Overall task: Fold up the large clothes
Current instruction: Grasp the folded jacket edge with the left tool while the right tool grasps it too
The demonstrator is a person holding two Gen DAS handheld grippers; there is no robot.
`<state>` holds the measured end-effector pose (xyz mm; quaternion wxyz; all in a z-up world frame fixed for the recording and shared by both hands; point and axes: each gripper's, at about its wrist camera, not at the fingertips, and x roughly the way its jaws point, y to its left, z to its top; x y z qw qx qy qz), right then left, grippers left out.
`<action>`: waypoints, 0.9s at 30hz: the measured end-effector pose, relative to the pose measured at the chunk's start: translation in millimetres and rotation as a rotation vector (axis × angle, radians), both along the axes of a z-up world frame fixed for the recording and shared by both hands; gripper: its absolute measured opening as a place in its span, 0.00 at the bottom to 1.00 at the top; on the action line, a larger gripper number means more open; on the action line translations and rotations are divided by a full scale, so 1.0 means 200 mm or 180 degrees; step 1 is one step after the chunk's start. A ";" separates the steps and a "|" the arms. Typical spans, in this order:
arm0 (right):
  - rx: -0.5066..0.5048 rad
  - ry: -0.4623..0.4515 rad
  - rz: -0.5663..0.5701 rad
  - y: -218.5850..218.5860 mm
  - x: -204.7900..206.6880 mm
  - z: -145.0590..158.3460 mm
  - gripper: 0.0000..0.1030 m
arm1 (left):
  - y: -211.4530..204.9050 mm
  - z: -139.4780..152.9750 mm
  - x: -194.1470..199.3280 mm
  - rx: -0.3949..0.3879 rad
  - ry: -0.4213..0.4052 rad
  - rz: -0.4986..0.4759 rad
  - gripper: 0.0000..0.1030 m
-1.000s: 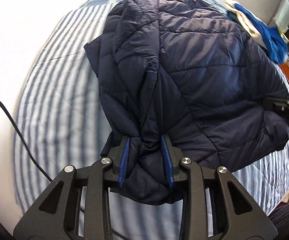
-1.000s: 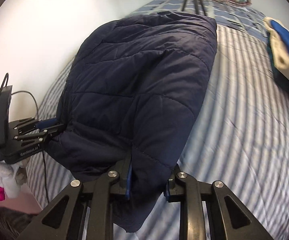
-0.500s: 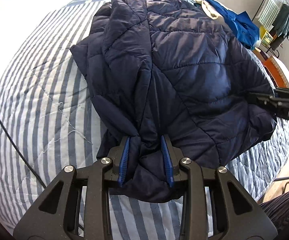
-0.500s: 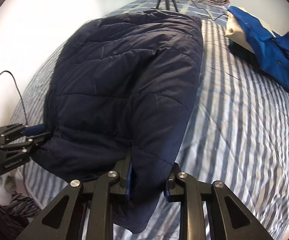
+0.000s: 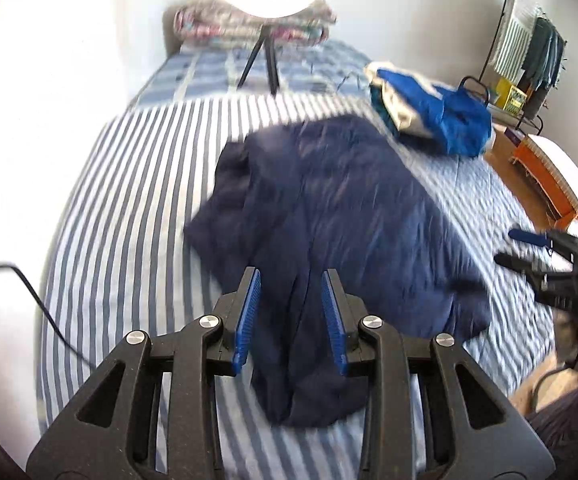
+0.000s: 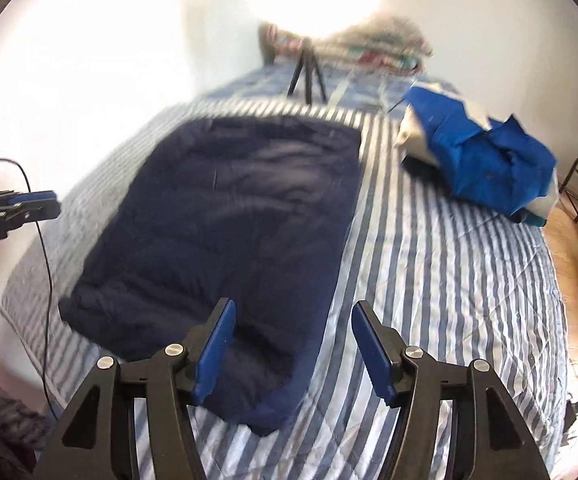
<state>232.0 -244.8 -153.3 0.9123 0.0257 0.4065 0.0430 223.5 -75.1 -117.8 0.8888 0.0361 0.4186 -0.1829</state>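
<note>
A navy quilted jacket [image 5: 329,216] lies flat on the striped bed [image 5: 129,184], folded lengthwise. It also shows in the right wrist view [image 6: 233,220]. My left gripper [image 5: 291,312] is open above the jacket's near end, with nothing between its blue pads. My right gripper [image 6: 293,344] is open wide above the jacket's near right corner, apart from the cloth. Each gripper shows at the edge of the other's view, the right one [image 5: 545,256] and the left one [image 6: 13,212].
A blue and cream pile of clothes [image 5: 429,116] lies at the bed's far right. A tripod [image 5: 261,60] and folded floral bedding [image 5: 249,24] stand at the head. A black cable [image 5: 37,304] hangs at the left edge. An orange bench [image 5: 549,176] stands on the floor at right.
Both grippers have let go of the jacket and drawn back and up. The jacket has dropped flat onto the bed.
</note>
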 end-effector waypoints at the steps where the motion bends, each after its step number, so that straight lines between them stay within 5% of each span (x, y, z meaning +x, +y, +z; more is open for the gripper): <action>1: 0.0010 -0.0026 -0.0013 0.00 0.00 0.00 0.61 | -0.05 0.02 0.05 0.0007 -0.0084 -0.0048 0.36; 4: -0.0029 -0.0039 -0.0023 0.01 0.04 -0.01 0.61 | -0.18 -0.01 0.20 0.0134 -0.0227 -0.0078 0.43; 8: -0.0020 0.0023 -0.0016 -0.01 0.11 -0.04 0.61 | -0.30 -0.11 0.41 0.0151 -0.0109 -0.0026 0.43; 15: 0.0021 0.0161 -0.0002 -0.03 0.19 -0.10 0.61 | -0.32 -0.38 0.68 0.0567 0.0050 0.0339 0.44; 21: 0.0281 0.0319 -0.0136 -0.13 0.26 -0.21 0.55 | -0.21 -0.56 0.74 0.0452 0.0312 0.0478 0.48; 27: 0.0263 0.0370 -0.0011 -0.09 0.27 -0.23 0.47 | -0.14 -0.51 0.73 0.0177 0.0375 0.0524 0.50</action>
